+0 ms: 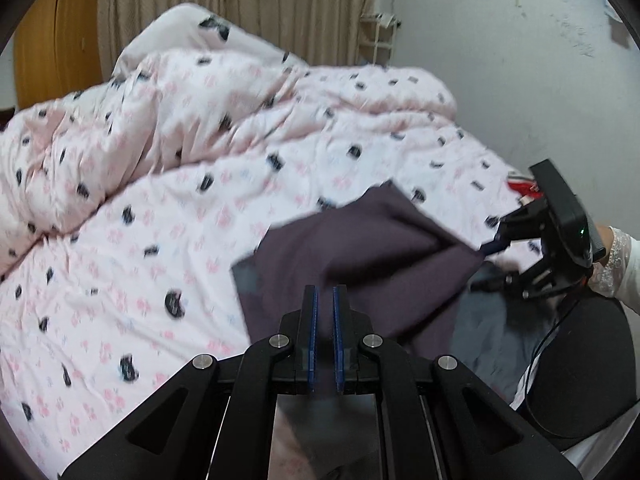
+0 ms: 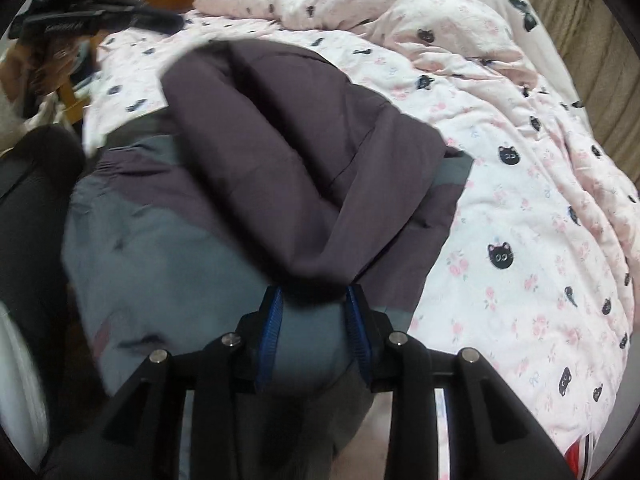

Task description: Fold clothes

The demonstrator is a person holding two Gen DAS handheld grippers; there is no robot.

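A dark purple garment (image 1: 360, 248) with grey-blue panels (image 2: 160, 264) lies on a bed covered by a pink quilt with black cat faces (image 1: 160, 208). In the left wrist view my left gripper (image 1: 324, 292) has its jaws close together with purple cloth between the blue pads. My right gripper (image 1: 490, 264) shows at the right, its upper finger touching a lifted fold of the garment. In the right wrist view my right gripper (image 2: 314, 294) stands open, the purple fold (image 2: 280, 152) draped over its fingertips. The left gripper (image 2: 96, 20) shows at the far upper left.
The quilt (image 2: 500, 208) is bunched high toward the far side of the bed. A curtain (image 1: 248, 4), a wooden wardrobe (image 1: 56, 40) and a white wall (image 1: 520, 60) stand behind. The person's dark trousers (image 1: 580, 364) are at the near right edge.
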